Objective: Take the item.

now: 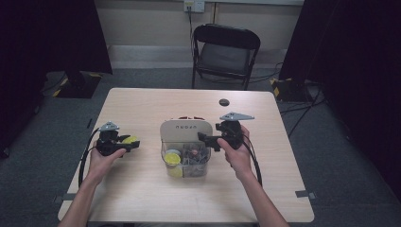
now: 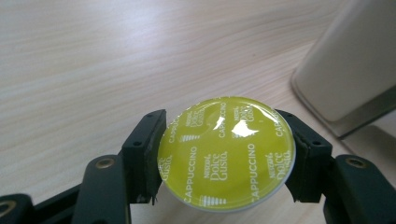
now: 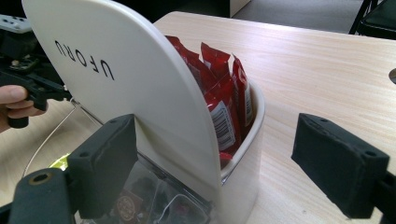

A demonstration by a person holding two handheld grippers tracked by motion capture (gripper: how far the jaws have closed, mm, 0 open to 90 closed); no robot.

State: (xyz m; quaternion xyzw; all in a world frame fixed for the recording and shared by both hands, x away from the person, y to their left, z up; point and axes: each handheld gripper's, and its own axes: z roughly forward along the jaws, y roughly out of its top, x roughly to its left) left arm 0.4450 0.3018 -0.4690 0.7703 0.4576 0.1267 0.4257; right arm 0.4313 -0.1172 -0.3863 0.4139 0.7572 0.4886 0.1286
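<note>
My left fingers squeeze a yellow cappuccino capsule, lid up. The organizer box sits to their right, closer to my right fingers, which are spread wide around its back.

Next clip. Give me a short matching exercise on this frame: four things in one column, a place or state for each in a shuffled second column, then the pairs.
1. yellow capsule
2. red packets
3. right gripper
4. folding chair

A. beyond the table's far edge
B. open, by the organizer
C. clamped in the left gripper
D. upright in the rear pocket

Pairs: 1-C, 2-D, 3-B, 4-A
</note>
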